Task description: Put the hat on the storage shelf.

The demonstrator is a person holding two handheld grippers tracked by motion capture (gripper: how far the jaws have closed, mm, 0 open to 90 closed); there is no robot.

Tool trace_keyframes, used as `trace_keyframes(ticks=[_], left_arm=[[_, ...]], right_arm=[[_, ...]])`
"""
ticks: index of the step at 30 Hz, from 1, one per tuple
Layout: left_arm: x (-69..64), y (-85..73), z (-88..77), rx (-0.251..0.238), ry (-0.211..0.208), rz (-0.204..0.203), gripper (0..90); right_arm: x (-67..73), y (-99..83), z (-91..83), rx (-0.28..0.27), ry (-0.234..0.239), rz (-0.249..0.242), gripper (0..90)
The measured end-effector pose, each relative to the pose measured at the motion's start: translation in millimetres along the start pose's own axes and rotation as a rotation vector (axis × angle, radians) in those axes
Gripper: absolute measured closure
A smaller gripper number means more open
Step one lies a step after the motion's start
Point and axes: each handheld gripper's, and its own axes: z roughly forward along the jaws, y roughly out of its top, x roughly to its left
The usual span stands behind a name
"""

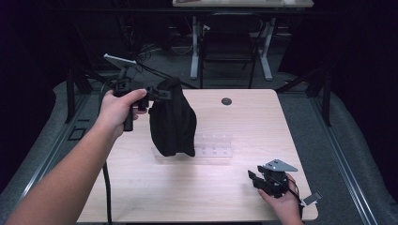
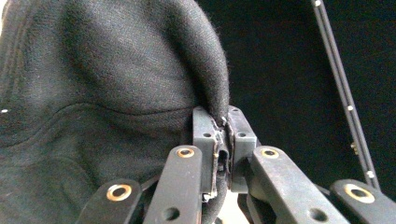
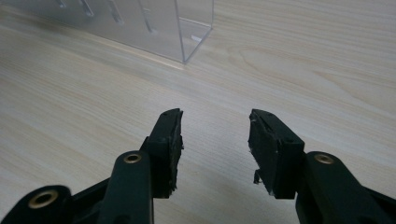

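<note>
At the lower right of the high view, nearest the camera, the right gripper (image 1: 256, 180) rests low over the pale wood-grain table (image 1: 244, 201), held in the person's right hand (image 1: 284, 206). Its own view shows the two black jaws spread apart with only bare tabletop between them, so it is released and holds nothing; it looks parked there, out of the way, while the other hand works.

Just beyond it, at the centre of the high view, stands a clear acrylic organiser box with dividers (image 1: 216, 145); one corner of it shows at the top of the right gripper view (image 3: 187, 32). It probably stands there to receive the cloth.

Farther back and to the upper left, the left gripper (image 1: 166, 93) is held up off the table in the person's left hand (image 1: 119, 105), pointing toward the right of the frame. Its jaws are clenched on a top fold of a black soft knit fabric garment (image 1: 172, 124), which hangs straight down from the pinch. In the left gripper view the fold (image 2: 219, 88) sits squeezed between the two pads. Gripping at the top edge lets the cloth drape freely. Its lower end hangs in front of the left end of the organiser, touching or nearly touching the table; I cannot tell which.
</note>
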Motion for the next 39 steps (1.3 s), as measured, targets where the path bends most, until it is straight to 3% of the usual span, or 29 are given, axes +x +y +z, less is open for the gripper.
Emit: trace_keyframes(ticks=[6, 11, 21, 39], left_arm=[[2.7, -1.9, 10.2, -0.001, -0.051, 0.0, 85.3], [3.8, -1.6, 15.8, -0.003, -0.066, 0.0, 85.3], [5.3, 0.4, 20.7, -0.012, -0.072, 0.002, 85.4], [0.7, -1.0, 26.2, -0.002, -0.063, 0.018, 85.3]], right_arm=[[7.4, 5.3, 0.2, -0.014, 0.02, 0.006, 54.9], [14.0, 16.0, -4.4, -0.027, 0.036, 0.013, 56.4], [22.6, 37.0, -4.2, -0.026, 0.082, 0.025, 59.7], [56.7, 71.6, 8.9, -0.004, 0.178, -0.044, 64.4]])
